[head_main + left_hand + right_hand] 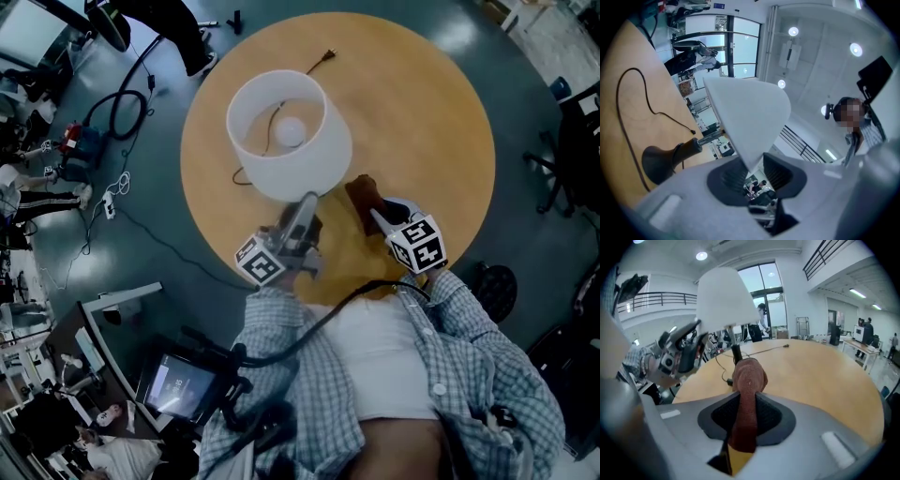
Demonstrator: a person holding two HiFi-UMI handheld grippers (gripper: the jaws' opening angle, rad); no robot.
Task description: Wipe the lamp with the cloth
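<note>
A lamp with a white drum shade [289,131] stands on the round wooden table [422,112]. My left gripper [307,202] is shut on the shade's lower rim; in the left gripper view the shade's edge [745,117] is wedged between the pads, and the dark lamp base [658,161] shows to the left. My right gripper [375,214] is shut on a brown cloth [361,192], just right of the shade. In the right gripper view the cloth [746,380] fills the gap between the pads and bunches up in front of them, short of the shade [724,298].
The lamp's black cord [281,108] runs across the table to a plug [325,58] at the far side. A yellow cloth [352,262] lies at the table's near edge. Cables [112,112], chairs [572,141] and a screen [178,384] surround the table.
</note>
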